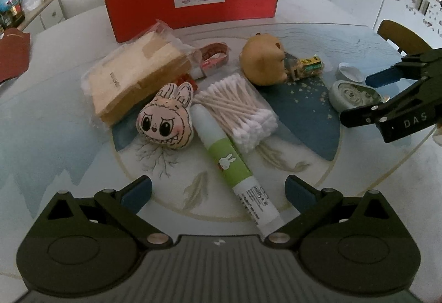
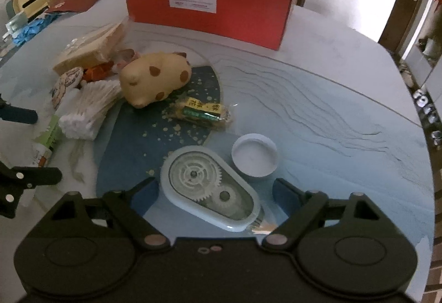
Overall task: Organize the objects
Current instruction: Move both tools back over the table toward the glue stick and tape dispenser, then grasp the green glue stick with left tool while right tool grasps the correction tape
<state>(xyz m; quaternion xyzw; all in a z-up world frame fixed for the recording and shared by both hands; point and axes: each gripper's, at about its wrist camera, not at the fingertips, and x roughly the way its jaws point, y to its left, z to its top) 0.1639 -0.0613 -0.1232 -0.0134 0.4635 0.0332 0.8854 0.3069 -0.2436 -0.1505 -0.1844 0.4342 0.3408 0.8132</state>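
Hovering low over the table, my right gripper gapes wide around the correction tape dispenser, pads clear of it; the white cap sits just beyond. My left gripper spreads open astride the green glue stick. Farther off lie cotton swabs, a bunny-faced plush and a capybara toy. Farthest, the red box stands open-topped.

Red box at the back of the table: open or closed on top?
Open. The red box has no lid on; its white inner walls show above the front wall in both wrist views. What it holds cannot be told.
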